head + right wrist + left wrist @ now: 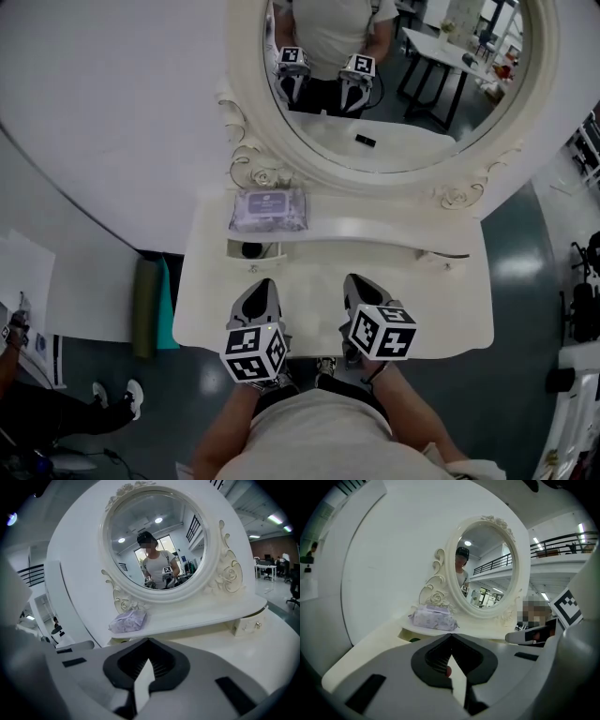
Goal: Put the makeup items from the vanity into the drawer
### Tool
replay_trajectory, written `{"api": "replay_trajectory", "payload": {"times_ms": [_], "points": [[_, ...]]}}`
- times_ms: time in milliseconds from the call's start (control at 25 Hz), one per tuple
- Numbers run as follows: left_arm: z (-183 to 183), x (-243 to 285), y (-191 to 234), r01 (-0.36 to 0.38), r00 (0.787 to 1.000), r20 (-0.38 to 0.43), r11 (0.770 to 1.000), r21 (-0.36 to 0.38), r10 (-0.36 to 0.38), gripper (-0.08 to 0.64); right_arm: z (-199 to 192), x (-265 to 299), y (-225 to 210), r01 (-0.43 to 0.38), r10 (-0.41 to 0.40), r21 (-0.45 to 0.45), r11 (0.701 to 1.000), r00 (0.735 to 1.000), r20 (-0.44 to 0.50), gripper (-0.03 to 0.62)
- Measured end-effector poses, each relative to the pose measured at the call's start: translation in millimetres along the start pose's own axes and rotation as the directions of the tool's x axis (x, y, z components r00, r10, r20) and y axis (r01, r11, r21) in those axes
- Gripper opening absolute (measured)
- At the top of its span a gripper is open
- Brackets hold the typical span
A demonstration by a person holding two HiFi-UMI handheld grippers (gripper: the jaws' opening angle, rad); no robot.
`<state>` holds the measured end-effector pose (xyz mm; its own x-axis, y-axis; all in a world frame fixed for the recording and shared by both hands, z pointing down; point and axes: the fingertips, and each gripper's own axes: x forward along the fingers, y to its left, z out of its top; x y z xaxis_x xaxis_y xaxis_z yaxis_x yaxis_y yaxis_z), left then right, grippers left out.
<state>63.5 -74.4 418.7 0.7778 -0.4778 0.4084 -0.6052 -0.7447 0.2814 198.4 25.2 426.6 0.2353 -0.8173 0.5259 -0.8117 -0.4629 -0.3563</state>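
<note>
A white vanity top (427, 309) carries an oval mirror (403, 75) and a raised shelf. A purple wipes pack (267, 208) (433, 617) (128, 620) lies at the shelf's left end. Below it, a dark round item (251, 250) sits in an open recess. My left gripper (265, 283) (451, 637) hovers over the near edge with its tips together; a small reddish spot shows behind them and I cannot tell what it is. My right gripper (354, 279) (148, 641) is beside it, shut and holding nothing. A small drawer with a knob (247, 625) sits under the shelf's right end.
A rolled green mat (147, 305) stands on the floor left of the vanity, and a person's shoes (112, 394) are near it. A curved white wall (112, 112) backs the vanity. The mirror reflects a small black item (366, 141) on the vanity top.
</note>
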Motion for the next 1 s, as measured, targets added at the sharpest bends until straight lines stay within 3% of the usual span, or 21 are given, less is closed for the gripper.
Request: {"api": "replay_trajectory", "payload": {"times_ms": [120,560,800,1000], "points": [[-1,2,-3,0.01,1.0,-0.003,1.0,0.029,-0.01,0.004,1,0,-1,0.006,-0.006,-0.002,1.0,1.0,0.001,0.018],[-5,10,-2,0.016,0.999,-0.033,1.0,0.023,-0.015,0.003,-4,2,-9,0.034,-0.034,0.021,0.999,0.999,-0.014,0.018],[-25,28,-18,0.09,0.99,-0.11,0.995,0.044,-0.084,0.004,-27,-9,-39,0.142,-0.139,0.083,0.986,0.989,-0.039,0.018],[-48,49,-40,0.189,0.966,-0.19,0.98,0.066,-0.174,0.003,-58,-27,-68,0.259,-0.251,0.163,0.952,0.965,-0.072,0.018]]}}
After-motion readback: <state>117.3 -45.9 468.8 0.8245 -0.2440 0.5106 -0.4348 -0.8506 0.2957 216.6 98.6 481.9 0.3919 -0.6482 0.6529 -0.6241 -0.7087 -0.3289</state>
